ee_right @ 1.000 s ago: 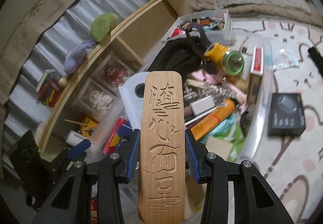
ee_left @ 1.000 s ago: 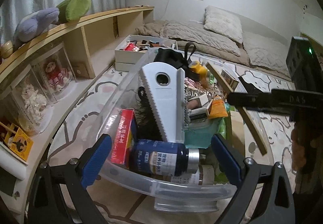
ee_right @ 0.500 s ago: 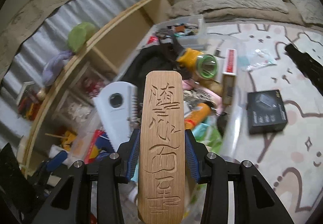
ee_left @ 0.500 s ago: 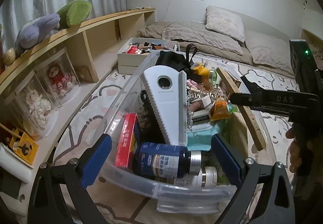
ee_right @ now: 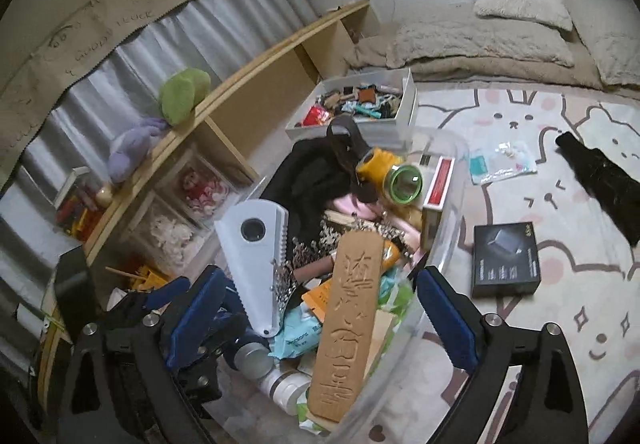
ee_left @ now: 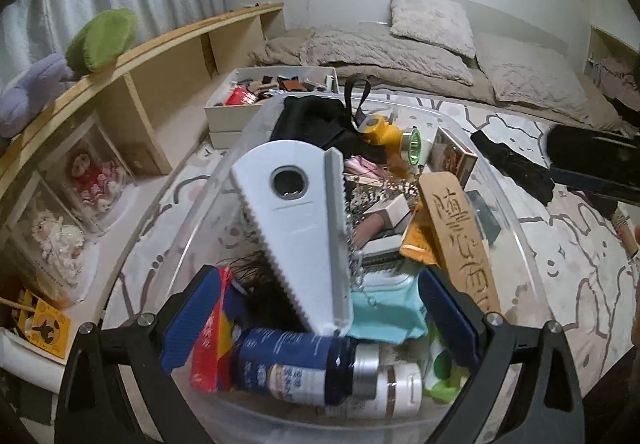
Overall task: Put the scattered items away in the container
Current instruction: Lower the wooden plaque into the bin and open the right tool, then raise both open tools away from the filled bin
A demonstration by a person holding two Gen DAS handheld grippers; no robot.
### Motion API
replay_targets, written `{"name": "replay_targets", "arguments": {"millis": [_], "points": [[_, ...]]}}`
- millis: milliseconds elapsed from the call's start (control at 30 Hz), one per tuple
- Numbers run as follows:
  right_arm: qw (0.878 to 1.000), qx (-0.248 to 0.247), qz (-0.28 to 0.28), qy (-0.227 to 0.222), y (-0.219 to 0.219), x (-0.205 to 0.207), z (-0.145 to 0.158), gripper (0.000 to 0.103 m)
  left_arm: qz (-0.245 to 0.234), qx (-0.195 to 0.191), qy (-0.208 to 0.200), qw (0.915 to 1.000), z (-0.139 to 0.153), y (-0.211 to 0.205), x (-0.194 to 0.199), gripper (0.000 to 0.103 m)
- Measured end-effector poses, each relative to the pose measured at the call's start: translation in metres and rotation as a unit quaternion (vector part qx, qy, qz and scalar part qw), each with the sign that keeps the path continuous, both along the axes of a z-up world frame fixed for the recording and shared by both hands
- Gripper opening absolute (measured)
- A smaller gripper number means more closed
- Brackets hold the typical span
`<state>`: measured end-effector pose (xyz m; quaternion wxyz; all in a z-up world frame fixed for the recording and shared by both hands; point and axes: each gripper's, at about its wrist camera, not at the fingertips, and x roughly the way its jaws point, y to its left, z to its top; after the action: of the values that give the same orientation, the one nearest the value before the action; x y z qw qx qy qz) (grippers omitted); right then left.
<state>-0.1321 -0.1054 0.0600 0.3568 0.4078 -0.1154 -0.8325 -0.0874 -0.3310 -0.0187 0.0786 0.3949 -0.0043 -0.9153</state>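
A clear plastic bin (ee_left: 516, 228) (ee_right: 452, 212) on the rug holds many items: a white grater (ee_left: 296, 220) (ee_right: 256, 264), a yellow flashlight (ee_left: 394, 136) (ee_right: 394, 174), a blue bottle (ee_left: 292, 368), a black bag (ee_left: 316, 116). A carved wooden plaque (ee_left: 460, 240) (ee_right: 348, 320) lies in the bin, leaning on its right wall, free of any gripper. My left gripper (ee_left: 320, 318) is open and empty over the bin's near end. My right gripper (ee_right: 320, 318) is open and empty just above the plaque.
On the rug to the right lie a black box (ee_right: 506, 260), a clear packet (ee_right: 500, 162) and a black cloth (ee_right: 604, 180). A white box of small items (ee_right: 360, 106) stands behind the bin. A wooden shelf (ee_left: 132, 84) runs along the left; bedding (ee_left: 400, 52) at the back.
My right gripper has opened and let go of the wooden plaque, which now rests in the bin. The right gripper has drawn back to the right. The left gripper stays open.
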Motion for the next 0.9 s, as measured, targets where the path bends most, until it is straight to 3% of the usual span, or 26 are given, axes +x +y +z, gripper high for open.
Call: {"name": "replay_targets", "arguments": {"millis": [367, 533, 900], "points": [[1.0, -0.009, -0.007, 0.019, 0.037, -0.008, 0.018, 0.103, -0.009, -0.015, -0.025, 0.9995, 0.02, 0.01, -0.072, 0.1], [0.999, -0.019, -0.002, 0.031, 0.053, -0.006, 0.025, 0.103, -0.003, -0.061, -0.049, 0.9969, 0.013, 0.019, -0.108, 0.1], [0.999, -0.017, -0.003, 0.041, 0.077, -0.002, 0.03, 0.103, 0.007, -0.099, -0.141, 0.985, -0.015, 0.025, -0.158, 0.1]]}}
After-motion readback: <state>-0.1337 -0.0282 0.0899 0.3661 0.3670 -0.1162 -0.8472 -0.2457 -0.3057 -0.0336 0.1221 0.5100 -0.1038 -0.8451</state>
